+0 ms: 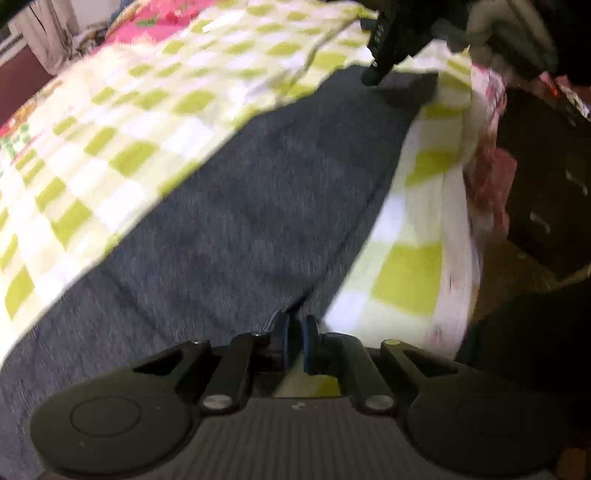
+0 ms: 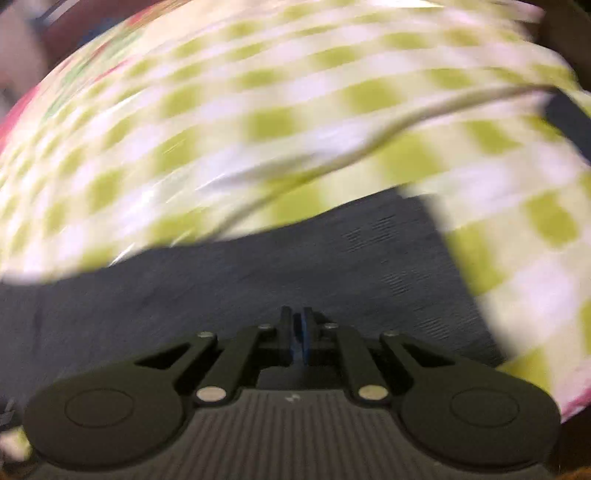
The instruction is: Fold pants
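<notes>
Dark grey pants [image 1: 258, 206] lie stretched across a bed covered by a green and white checked sheet [image 1: 122, 122]. My left gripper [image 1: 295, 325] is shut on the near edge of the pants. My right gripper shows at the far end in the left wrist view [image 1: 373, 75], down at the pants' far end. In the right wrist view the right gripper [image 2: 297, 328] is shut on the grey pants [image 2: 258, 273]. This view is blurred by motion.
The bed's right edge [image 1: 469, 206] drops to a dark floor and dark furniture [image 1: 546, 177]. A pink floral blanket [image 1: 155, 14] lies at the far end of the bed. The checked sheet [image 2: 258, 122] fills the upper right wrist view.
</notes>
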The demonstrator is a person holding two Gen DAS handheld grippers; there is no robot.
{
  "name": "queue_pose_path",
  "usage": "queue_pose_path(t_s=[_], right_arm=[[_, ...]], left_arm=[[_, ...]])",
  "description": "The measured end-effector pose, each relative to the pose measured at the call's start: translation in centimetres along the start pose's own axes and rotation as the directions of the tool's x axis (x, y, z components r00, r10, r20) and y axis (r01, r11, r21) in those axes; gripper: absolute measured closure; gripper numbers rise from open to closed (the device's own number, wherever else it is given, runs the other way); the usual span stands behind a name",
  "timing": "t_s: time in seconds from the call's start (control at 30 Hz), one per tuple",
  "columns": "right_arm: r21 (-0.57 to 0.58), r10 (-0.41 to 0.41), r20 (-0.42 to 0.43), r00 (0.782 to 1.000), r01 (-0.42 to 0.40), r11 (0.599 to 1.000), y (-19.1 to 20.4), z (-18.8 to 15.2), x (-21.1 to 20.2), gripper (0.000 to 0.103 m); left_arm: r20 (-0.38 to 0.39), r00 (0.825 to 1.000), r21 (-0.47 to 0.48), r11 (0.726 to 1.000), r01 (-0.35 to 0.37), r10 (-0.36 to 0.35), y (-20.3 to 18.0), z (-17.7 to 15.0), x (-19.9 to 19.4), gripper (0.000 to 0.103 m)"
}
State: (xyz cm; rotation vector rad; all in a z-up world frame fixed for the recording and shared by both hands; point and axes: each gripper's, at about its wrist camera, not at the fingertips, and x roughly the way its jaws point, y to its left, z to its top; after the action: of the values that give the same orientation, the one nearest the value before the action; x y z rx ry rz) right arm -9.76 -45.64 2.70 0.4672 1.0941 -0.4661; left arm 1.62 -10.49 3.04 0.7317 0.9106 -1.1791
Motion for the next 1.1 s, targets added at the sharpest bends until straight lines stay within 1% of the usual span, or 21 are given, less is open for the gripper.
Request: queue_pose_path(t_s=[0.07, 0.1, 0.13, 0.17, 0.2, 0.23, 0.3, 0.37, 0.47, 0.53, 0.6, 0.63, 0.7, 0.73, 0.77, 0.83, 0.9, 0.97, 1.0, 1.03, 1.1], right_arm=[[0.042, -0.056, 0.060, 0.997, 0.054, 0.998, -2.2, 1.0, -0.1, 0.092], [0.049, -0.083, 0.080, 0.993, 0.079, 0.996, -3.2, 1.6, 0.0, 0.087], [0.051, -0.098, 0.090, 0.991, 0.093, 0.994, -4.1, 2.2, 0.4, 0.073], [0.042, -0.095, 0.090, 0.991, 0.092, 0.995, -4.4, 2.6, 0.9, 0.058], [0.025, -0.088, 0.086, 0.992, 0.086, 0.996, -4.8, 3.2, 1.7, 0.054], [0.010, -0.084, 0.083, 0.993, 0.084, 0.996, -5.1, 3.6, 2.5, 0.055], [-0.017, -0.067, 0.065, 0.996, 0.068, 0.998, -6.0, 4.3, 3.8, 0.055], [-0.033, -0.057, 0.051, 0.997, 0.059, 0.998, -6.3, 4.5, 4.8, 0.055], [-0.061, -0.044, 0.062, 0.997, 0.047, 0.997, -6.3, 4.5, 4.6, 0.055], [-0.065, -0.001, 0.061, 0.998, 0.005, 0.998, -6.6, 4.8, 4.7, 0.055], [-0.084, 0.025, 0.022, 0.999, -0.023, 0.996, -6.6, 5.1, 5.0, 0.072], [-0.094, 0.028, 0.013, 1.000, -0.026, 0.995, -6.5, 5.2, 4.8, 0.083], [-0.094, 0.043, 0.023, 0.999, -0.041, 0.995, -6.6, 5.4, 3.8, 0.084], [-0.093, 0.055, 0.036, 0.998, -0.052, 0.994, -6.5, 5.4, 3.1, 0.088], [-0.099, 0.062, 0.052, 0.997, -0.056, 0.993, -6.4, 5.5, 2.3, 0.090], [-0.111, 0.079, 0.084, 0.993, -0.070, 0.991, -6.0, 5.8, 1.1, 0.092], [-0.097, 0.097, 0.109, 0.989, -0.086, 0.992, -6.0, 6.3, 0.5, 0.092], [-0.098, 0.096, 0.119, 0.988, -0.085, 0.992, -6.0, 6.8, 0.7, 0.092], [-0.087, 0.110, 0.118, 0.987, -0.100, 0.991, -6.1, 6.9, 1.3, 0.092], [-0.074, 0.113, 0.099, 0.989, -0.106, 0.992, -6.3, 7.0, 2.0, 0.092], [-0.060, 0.095, 0.010, 0.995, -0.094, 0.994, -6.7, 7.0, 4.5, 0.091]], left_arm=[[0.018, 1.000, -0.011, 1.000, -0.004, 0.004, -0.1, 1.3, 0.5, 0.078], [0.023, 1.000, -0.016, 1.000, -0.007, 0.007, -0.3, 1.9, 0.9, 0.078], [0.033, 0.999, -0.014, 1.000, -0.007, 0.007, -0.4, 2.6, 1.5, 0.077], [0.042, 0.999, -0.005, 1.000, -0.010, 0.010, -0.6, 3.4, 1.9, 0.077], [0.053, 0.999, 0.001, 1.000, -0.012, 0.012, -0.6, 3.9, 2.2, 0.076], [0.068, 0.998, 0.005, 1.000, -0.012, 0.011, -0.7, 4.7, 2.4, 0.076], [0.079, 0.997, 0.008, 1.000, -0.011, 0.010, -0.6, 5.8, 2.9, 0.070], [0.074, 0.997, 0.012, 1.000, -0.016, 0.015, -0.6, 6.6, 3.8, 0.070], [0.065, 0.998, 0.012, 1.000, -0.016, 0.015, -0.5, 7.4, 4.5, 0.069], [0.058, 0.998, 0.019, 1.000, -0.014, 0.013, -0.7, 7.8, 5.0, 0.069], [0.048, 0.999, 0.029, 0.999, -0.016, 0.015, -0.8, 8.2, 5.3, 0.068], [0.045, 0.999, 0.031, 0.999, -0.016, 0.015, -0.8, 8.4, 5.4, 0.068], [0.039, 0.999, 0.032, 0.999, -0.018, 0.017, -0.8, 8.6, 5.5, 0.068], [0.035, 0.999, 0.031, 0.999, -0.020, 0.019, -0.8, 8.6, 5.6, 0.067], [0.029, 0.999, 0.029, 0.999, -0.020, 0.019, -0.8, 8.6, 5.7, 0.067], [0.019, 1.000, 0.026, 0.999, -0.020, 0.019, -0.8, 8.7, 5.9, 0.064], [0.010, 1.000, 0.029, 0.999, -0.021, 0.020, -0.8, 8.9, 6.2, 0.063], [0.003, 1.000, 0.027, 0.999, -0.020, 0.019, -0.8, 8.9, 6.5, 0.062], [-0.002, 1.000, 0.027, 0.999, -0.018, 0.018, -0.9, 8.8, 6.7, 0.062], [-0.007, 1.000, 0.030, 0.999, -0.019, 0.019, -1.0, 8.8, 6.8, 0.061], [-0.013, 1.000, 0.029, 0.999, -0.020, 0.021, -1.0, 8.9, 7.0, 0.060]])
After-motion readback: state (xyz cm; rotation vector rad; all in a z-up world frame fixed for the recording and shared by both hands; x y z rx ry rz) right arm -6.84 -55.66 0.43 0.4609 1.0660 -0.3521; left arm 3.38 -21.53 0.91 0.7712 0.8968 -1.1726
